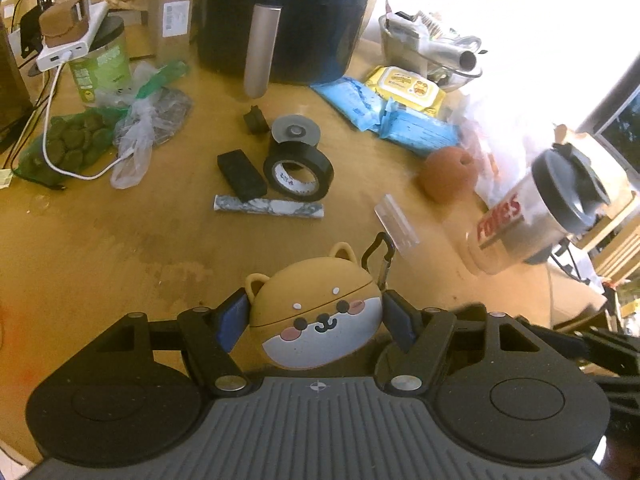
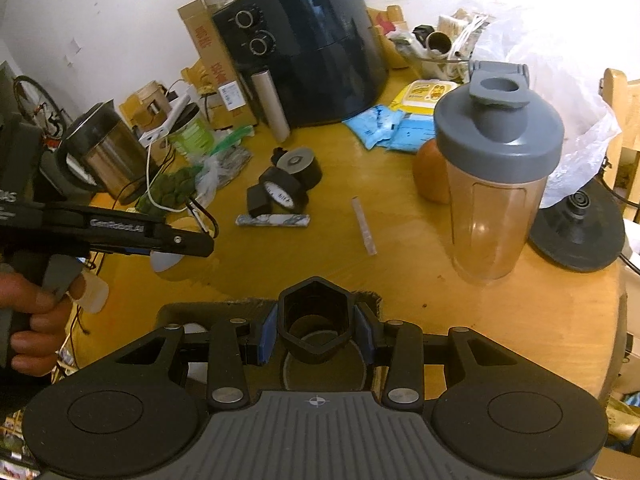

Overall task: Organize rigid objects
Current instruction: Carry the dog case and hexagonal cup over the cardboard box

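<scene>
My left gripper [image 1: 316,320] is shut on a tan shiba-dog earbud case [image 1: 316,318] with a black carabiner [image 1: 378,258], held above the wooden table [image 1: 120,240]. My right gripper [image 2: 316,334] is shut on a black hexagonal cup-shaped piece [image 2: 316,330], held over a round opening at the table's near edge. In the right wrist view the left gripper [image 2: 188,242] shows from the side at left, with the case's pale underside [image 2: 164,260] below it. Mid-table lie a black tape roll [image 1: 298,174], a black block [image 1: 241,172], a marbled bar [image 1: 268,209] and a clear strip [image 1: 396,222].
A black air fryer [image 2: 308,52] stands at the back. A grey-lidded shaker bottle [image 2: 496,172] stands at right beside an orange fruit [image 2: 430,176] and a kettle base [image 2: 576,232]. A steel kettle [image 2: 104,156], green snack bags [image 1: 76,140], blue wipe packs [image 1: 384,116] and cables crowd the edges.
</scene>
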Tool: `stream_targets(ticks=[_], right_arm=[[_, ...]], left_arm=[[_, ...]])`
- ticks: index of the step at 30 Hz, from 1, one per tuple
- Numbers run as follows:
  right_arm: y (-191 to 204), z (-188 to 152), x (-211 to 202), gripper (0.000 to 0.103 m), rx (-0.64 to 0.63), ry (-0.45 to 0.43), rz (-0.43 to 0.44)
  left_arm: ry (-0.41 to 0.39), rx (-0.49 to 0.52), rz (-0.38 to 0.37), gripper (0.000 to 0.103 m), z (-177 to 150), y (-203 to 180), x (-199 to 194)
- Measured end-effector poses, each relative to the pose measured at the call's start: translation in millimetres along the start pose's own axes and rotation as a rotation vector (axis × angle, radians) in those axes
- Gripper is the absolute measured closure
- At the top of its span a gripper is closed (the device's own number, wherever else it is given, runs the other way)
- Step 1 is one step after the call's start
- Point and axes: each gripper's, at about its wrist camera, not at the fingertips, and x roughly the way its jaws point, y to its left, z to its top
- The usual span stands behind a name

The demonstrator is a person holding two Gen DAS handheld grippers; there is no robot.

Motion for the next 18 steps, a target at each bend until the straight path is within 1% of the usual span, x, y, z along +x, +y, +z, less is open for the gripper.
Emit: stream_targets(ticks=[9,14,18], right_arm=[[4,-10,-3,0.059,-0.025,0.02,0.033],[2,-14,-6,0.059,-0.032,0.025,0.042],[5,-19,-6,0.059,-0.049,0.035,0.053]], left_arm=[[0.03,0.007,-0.013,0.033,-41,-11,-14],[0.061,0.012,-0.014,0.033,-68,-18,-11],[0.07,0.008,-0.033,0.033,-86,-23,-5]])
